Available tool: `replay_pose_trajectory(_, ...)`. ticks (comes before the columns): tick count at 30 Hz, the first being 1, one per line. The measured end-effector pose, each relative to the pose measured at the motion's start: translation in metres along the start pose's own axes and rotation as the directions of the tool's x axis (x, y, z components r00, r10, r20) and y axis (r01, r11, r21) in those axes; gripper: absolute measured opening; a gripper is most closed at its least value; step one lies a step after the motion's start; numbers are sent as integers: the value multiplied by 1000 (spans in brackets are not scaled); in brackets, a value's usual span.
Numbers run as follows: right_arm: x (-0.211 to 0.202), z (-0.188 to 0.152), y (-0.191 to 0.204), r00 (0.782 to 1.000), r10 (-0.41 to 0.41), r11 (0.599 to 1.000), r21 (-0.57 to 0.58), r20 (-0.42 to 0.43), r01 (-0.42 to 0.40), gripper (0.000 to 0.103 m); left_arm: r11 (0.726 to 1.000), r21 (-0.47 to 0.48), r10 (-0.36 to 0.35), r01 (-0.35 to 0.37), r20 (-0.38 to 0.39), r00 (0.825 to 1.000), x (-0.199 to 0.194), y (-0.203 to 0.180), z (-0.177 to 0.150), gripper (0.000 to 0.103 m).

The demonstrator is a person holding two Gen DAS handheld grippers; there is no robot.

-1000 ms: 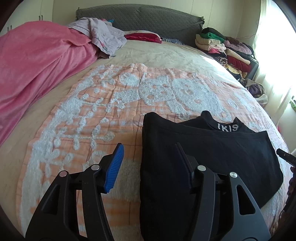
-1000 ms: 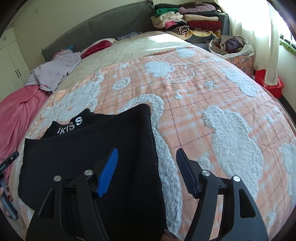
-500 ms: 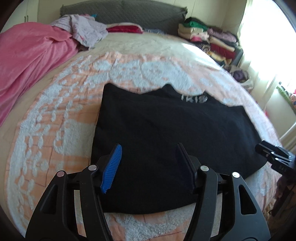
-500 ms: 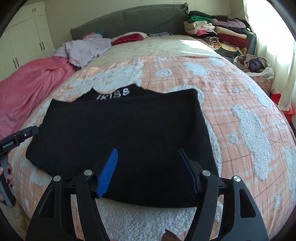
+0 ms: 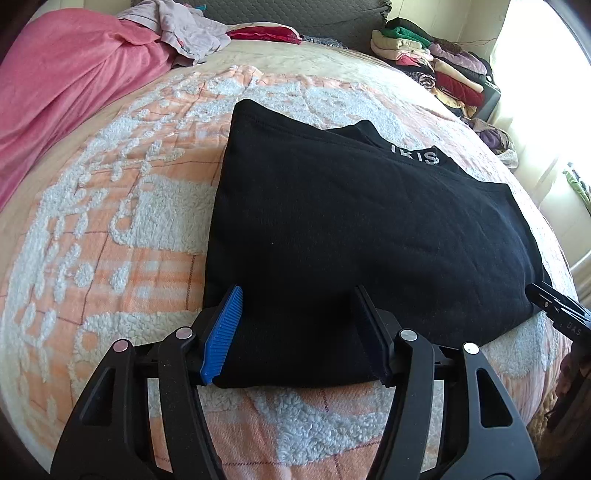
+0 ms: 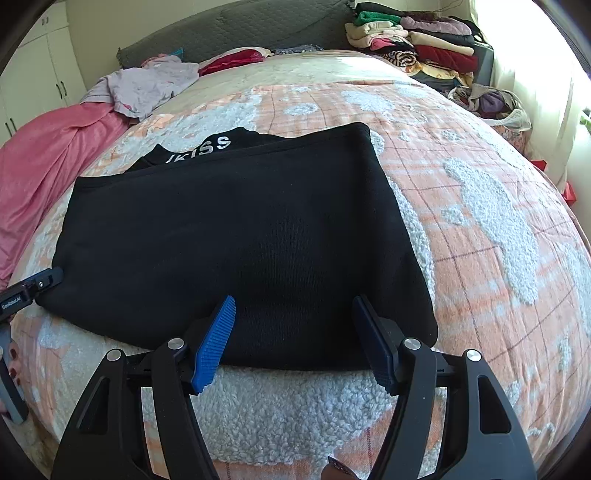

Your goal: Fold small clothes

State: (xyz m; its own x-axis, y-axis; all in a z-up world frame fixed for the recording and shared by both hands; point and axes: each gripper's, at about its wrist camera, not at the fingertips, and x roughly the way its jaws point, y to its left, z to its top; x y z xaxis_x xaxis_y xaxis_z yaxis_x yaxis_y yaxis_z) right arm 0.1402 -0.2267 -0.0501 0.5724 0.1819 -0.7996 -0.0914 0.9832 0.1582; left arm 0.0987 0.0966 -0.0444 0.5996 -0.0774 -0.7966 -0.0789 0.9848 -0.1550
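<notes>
Home bedroom: bed (image 6: 480, 206) with grey padded headboard (image 6: 240, 29); beside the headboard, stacked folded clothes (image 6: 417, 48) and white wardrobe doors (image 6: 33, 70).

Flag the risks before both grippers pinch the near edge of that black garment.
1. The black garment is already folded into layers, so the open left gripper and right gripper may catch only the top layer and undo the fold.
2. The fluffy blanket lies right under the edge, so the pads could grab its pile along with the garment.
3. Uneven lifting between the two grippers would probably skew the next fold.
</notes>
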Motion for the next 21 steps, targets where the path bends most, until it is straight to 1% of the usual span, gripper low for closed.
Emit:
replay_pose_trajectory(5, -2, -3, -4, 1000, 15, 1000, 27, 2, -15, 65, 1000, 4, 0, 0, -6, 1000, -2, 0, -1, 52)
replay_pose_trajectory(9, -4, -4, -3, 1000, 8, 1000, 27, 2, -8, 65, 1000, 6, 2, -2, -10, 1000, -4, 0, -3, 52)
replay_pose_trajectory(12, -11, -5, -4, 999, 22, 999, 37, 24, -23, 65, 1000, 3, -1, 1, -5, 1000, -11, -1, -3, 52)
replay_pose_trajectory(16, -22, -7, -10, 998, 40, 996, 77, 44, -43, 65, 1000, -2, -10, 10, 6, 1000, -23, -2, -4, 53)
replay_pose_trajectory(17, -24, -7, -11, 998, 42, 995, 83, 47, -46, 65, 1000, -2, -12, 12, 6, 1000, -24, -2, -4, 53)
replay_pose_trajectory(18, -26, -8, -11, 998, 41, 995, 86, 50, -46, 69, 1000, -2, -14, 14, 7, 1000, -26, -2, -4, 53)
replay_pose_trajectory(19, -29, -9, -11, 997, 43, 995, 87, 58, -48, 73, 1000, 0, -15, 15, 7, 1000, -27, -3, -4, 55)
replay_pose_trajectory(20, -31, -10, -10, 997, 46, 995, 86, 62, -52, 74, 1000, 2, -18, 18, 8, 1000, -28, -4, -4, 59)
replay_pose_trajectory(21, -31, -10, -10, 997, 47, 995, 86, 63, -53, 75, 1000, 3, -19, 19, 9, 1000, -29, -4, -4, 59)
